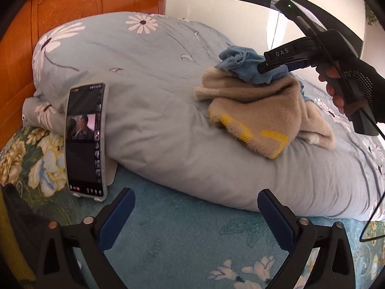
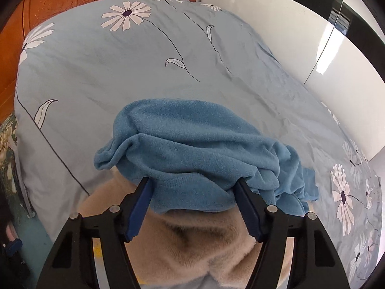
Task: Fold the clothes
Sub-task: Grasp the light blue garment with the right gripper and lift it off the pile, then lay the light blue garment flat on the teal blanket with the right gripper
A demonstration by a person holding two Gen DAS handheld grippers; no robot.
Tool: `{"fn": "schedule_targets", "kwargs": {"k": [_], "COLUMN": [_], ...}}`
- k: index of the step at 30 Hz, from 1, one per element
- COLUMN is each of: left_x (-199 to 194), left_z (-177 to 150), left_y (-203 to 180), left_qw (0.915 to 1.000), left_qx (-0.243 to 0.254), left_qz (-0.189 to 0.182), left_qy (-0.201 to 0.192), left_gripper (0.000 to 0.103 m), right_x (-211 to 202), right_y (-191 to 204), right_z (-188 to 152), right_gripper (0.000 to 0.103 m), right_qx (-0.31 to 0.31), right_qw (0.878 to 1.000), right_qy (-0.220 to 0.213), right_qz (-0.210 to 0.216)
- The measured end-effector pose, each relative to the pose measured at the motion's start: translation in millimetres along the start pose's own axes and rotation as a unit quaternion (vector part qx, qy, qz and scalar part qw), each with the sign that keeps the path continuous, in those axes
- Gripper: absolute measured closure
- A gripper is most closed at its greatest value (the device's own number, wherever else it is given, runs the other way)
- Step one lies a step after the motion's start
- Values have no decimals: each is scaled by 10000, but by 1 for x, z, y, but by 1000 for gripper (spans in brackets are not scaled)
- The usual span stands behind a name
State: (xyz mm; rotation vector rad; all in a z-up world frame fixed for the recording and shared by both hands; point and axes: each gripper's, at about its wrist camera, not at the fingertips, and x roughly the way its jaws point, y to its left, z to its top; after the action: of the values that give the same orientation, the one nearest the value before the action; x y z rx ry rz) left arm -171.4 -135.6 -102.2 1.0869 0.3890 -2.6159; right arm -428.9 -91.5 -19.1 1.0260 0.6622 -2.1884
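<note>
While its two blue-padded fingers stand wide apart, the right gripper [image 2: 193, 207] reaches into a crumpled blue garment [image 2: 199, 154], whose hem edge lies between the pads; whether the fabric is actually pressed by either pad cannot be told. The blue garment is soft and fleecy, bunched in thick folds, and it sits on top of a beige fuzzy garment [image 2: 192, 248]. From the left wrist view the beige garment [image 1: 259, 110] shows yellow markings along its lower edge, too folded to read, and the blue garment [image 1: 243, 62] lies heaped at its upper end. Both rest on a puffy light-blue quilt [image 1: 149, 91] printed with white daisies. The right gripper [image 1: 262, 68] bears the letters "DAS" on its black body, and its tips are sunk into the blue cloth there, so they are hidden. The left gripper [image 1: 196, 214] hangs with fingers spread apart and nothing between them, over a teal floral bedsheet [image 1: 182, 245]. A phone [image 1: 85, 139] leans upright against the quilt, its screen showing a video; the small text on it is unreadable. An orange wooden headboard [image 1: 72, 2] stands behind.
</note>
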Motion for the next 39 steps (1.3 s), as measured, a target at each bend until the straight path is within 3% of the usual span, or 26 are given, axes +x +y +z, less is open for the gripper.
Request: {"fn": "schedule_targets", "kwargs": {"k": [4,6,12,23,26,31,33,37,39], "left_x": [1,-1,-12,-66,-87,-126,-140,-160,-169], "left_z": [-6,-8,-6,-3,-4,-15,-21,-36,-44], "left_y": [3,2,-5,-28,-37,-52,-56,-68,-74], "left_qw": [9999,9999,9997,9985,9975,9950,9936,9898,9876], "left_qx": [-78,-73,-8,267,373,651,677,773,836], "left_qz": [-55,-83,-191,-439,-555,-701,-824,-1020,-1097], "left_qy": [119,133,153,201,223,293,375,627,752], "left_gripper": [0,0,0,0,0,0,0,0,0], "right_x": [1,-10,-71,-255,-300,-349,-354,-344,-334], "right_y": [-3,-10,-59,-109,-116,-101,-95,-81,-72], "right_z": [7,8,9,-56,-95,-177,-221,-315,-365], "right_gripper": [75,81,85,85,85,85,85,85,85], "right_qx": [406,663,1570,2047,2056,2079,2255,2513,2733], "right_qw": [9992,9976,9818,9569,9572,9638,9632,9656,9601], "right_qy": [21,-160,-893,-1946,-1919,-1523,-1202,-296,94], "right_qz": [16,125,591,673,682,688,827,606,585]}}
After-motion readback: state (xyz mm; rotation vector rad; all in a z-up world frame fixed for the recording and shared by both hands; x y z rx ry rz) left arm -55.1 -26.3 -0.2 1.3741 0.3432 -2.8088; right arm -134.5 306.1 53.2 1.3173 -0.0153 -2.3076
